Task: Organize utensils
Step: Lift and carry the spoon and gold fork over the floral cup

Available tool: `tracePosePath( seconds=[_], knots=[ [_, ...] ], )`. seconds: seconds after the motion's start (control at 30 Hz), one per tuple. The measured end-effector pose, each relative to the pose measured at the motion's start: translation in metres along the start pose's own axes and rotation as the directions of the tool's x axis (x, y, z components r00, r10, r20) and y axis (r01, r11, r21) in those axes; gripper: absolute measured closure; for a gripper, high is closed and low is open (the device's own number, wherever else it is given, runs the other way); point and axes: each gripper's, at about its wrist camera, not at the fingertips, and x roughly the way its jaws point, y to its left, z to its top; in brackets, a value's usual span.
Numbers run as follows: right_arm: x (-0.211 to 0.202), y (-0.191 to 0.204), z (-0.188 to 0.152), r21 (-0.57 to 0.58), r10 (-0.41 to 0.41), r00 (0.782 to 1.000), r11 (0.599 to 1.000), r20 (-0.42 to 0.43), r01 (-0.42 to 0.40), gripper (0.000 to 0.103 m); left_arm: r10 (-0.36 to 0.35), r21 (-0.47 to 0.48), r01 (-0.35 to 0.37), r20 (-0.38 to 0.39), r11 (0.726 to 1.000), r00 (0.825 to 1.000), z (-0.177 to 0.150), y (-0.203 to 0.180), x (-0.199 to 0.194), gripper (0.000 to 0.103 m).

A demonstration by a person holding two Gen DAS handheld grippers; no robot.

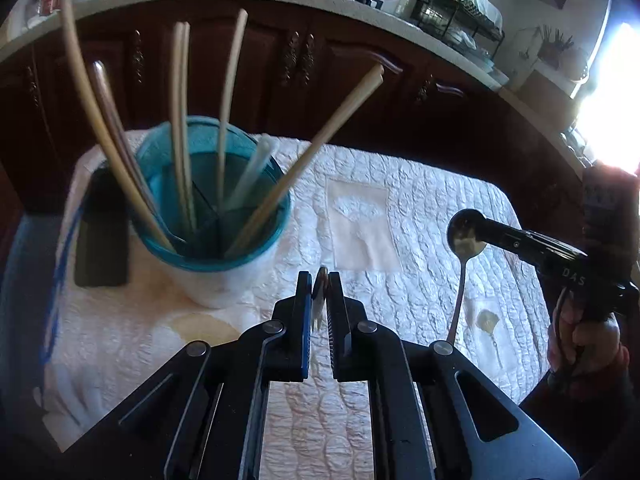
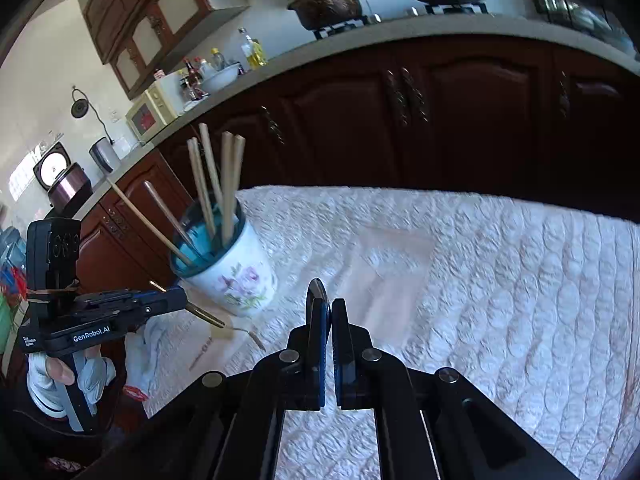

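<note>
Chopsticks (image 1: 182, 120) already stand in the holder (image 2: 240, 280), a floral white cup with a blue rim and dividers inside. They lean out in several directions, some in different sections. That part of the sorting looks done, though I cannot say whether each section holds what it should.

Two pieces are in hand and not yet stowed. The left gripper (image 1: 320, 280) has its jaws closed on a slim brass-coloured utensil (image 2: 208, 316), held crosswise just in front of and below the holder's rim. What look like tines show at its lower end in the left wrist view, so it may be a fork, but that is not certain. The right gripper (image 2: 331, 308) has its jaws clamped on the bowl of a metal spoon (image 1: 466, 236), whose handle hangs down above the quilted cloth (image 2: 480, 280) covering the counter, well to the right of the holder.

My reading is that the job is past its middle: what remains is to drop these two pieces into the holder. A dark flat object (image 1: 102, 232) lies just left of the holder; what it is, I cannot tell.
</note>
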Motion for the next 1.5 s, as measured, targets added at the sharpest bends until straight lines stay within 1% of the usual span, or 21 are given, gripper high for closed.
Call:
tracePosePath(
  seconds=[0.13, 0.43, 0.53, 0.6, 0.7, 0.83, 0.97, 1.07, 1.23, 1.5],
  knots=[
    [-0.001, 0.016, 0.010, -0.023, 0.011, 1.000, 1.000, 0.023, -0.010, 0.101, 0.011, 0.004, -0.011, 0.022, 1.000, 1.000, 0.003, 0.002, -0.012, 0.097],
    [-0.005, 0.043, 0.030, -0.050, 0.025, 0.998, 0.999, 0.066, -0.022, 0.101, 0.006, 0.004, -0.006, 0.067, 1.000, 0.998, 0.011, 0.007, -0.039, 0.097],
    [-0.007, 0.053, 0.038, -0.061, 0.030, 0.996, 0.998, 0.081, -0.025, 0.101, -0.009, -0.002, 0.010, 0.087, 1.000, 0.996, 0.018, 0.010, -0.054, 0.097],
    [-0.008, 0.061, 0.045, -0.072, 0.022, 0.995, 0.997, 0.096, -0.015, 0.101, -0.008, -0.001, 0.008, 0.107, 1.000, 0.994, 0.024, 0.012, -0.066, 0.097],
    [-0.007, 0.075, 0.059, -0.090, 0.019, 0.992, 0.996, 0.125, -0.008, 0.101, 0.011, 0.007, -0.012, 0.141, 1.000, 0.990, 0.036, 0.016, -0.081, 0.097],
    [-0.002, 0.097, 0.078, -0.126, -0.019, 0.985, 0.991, 0.171, 0.041, 0.101, 0.050, 0.011, -0.053, 0.182, 0.999, 0.982, 0.054, 0.023, -0.093, 0.097],
    [0.009, 0.115, 0.094, -0.161, -0.056, 0.977, 0.983, 0.205, 0.090, 0.101, 0.087, 0.000, -0.089, 0.210, 0.996, 0.974, 0.070, 0.032, -0.094, 0.097],
    [0.021, 0.128, 0.101, -0.196, -0.095, 0.968, 0.970, 0.234, 0.143, 0.101, 0.103, -0.012, -0.103, 0.213, 0.995, 0.972, 0.075, 0.037, -0.090, 0.097],
    [0.041, 0.136, 0.107, -0.209, -0.121, 0.962, 0.962, 0.246, 0.174, 0.101, 0.129, -0.017, -0.128, 0.204, 0.992, 0.970, 0.079, 0.044, -0.078, 0.097],
    [0.059, 0.137, 0.107, -0.224, -0.155, 0.957, 0.951, 0.246, 0.212, 0.101, 0.142, -0.033, -0.138, 0.189, 0.990, 0.972, 0.081, 0.050, -0.068, 0.097]
  ],
)
